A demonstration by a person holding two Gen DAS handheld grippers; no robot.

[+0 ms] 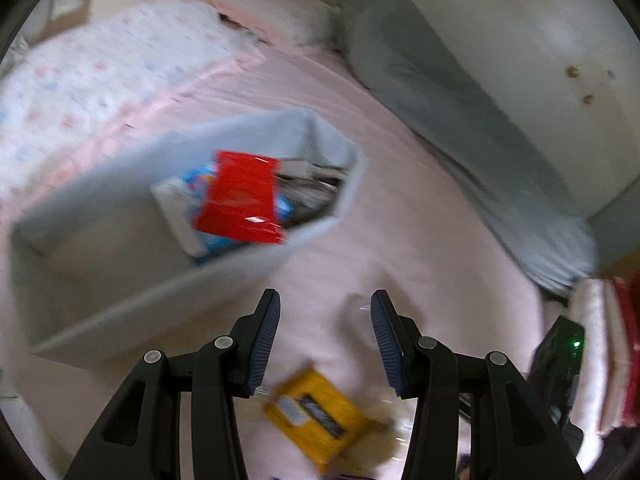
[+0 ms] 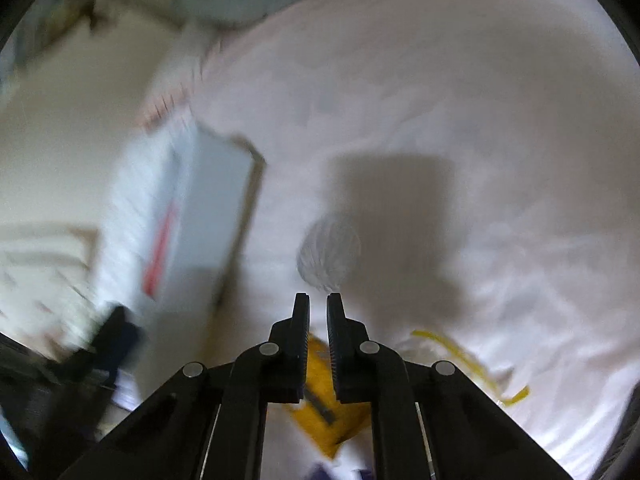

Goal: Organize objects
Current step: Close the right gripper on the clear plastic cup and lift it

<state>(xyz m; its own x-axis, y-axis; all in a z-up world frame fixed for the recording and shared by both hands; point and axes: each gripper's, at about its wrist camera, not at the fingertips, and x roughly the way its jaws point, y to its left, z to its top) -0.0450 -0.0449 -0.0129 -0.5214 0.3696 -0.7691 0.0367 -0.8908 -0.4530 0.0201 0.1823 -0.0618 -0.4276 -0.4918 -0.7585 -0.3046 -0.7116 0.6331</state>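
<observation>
A grey fabric bin (image 1: 120,280) lies on the pink bed, holding a red packet (image 1: 242,198) on top of a blue and white packet (image 1: 192,192) and dark items. My left gripper (image 1: 324,312) is open and empty, just right of the bin and above a yellow packet (image 1: 320,412). My right gripper (image 2: 318,304) is shut and empty, above the same yellow packet (image 2: 320,420). The grey bin (image 2: 200,216) shows blurred at its left. A pale mesh ball-like thing (image 2: 328,256) lies just ahead of the right fingertips.
A grey bolster (image 1: 440,100) runs along the wall on the right. A dotted quilt (image 1: 100,72) and pink pillow (image 1: 276,16) lie at the back. Folded cloths (image 1: 608,360) stack at the right. A clear bag with a yellow strip (image 2: 472,360) lies on the sheet.
</observation>
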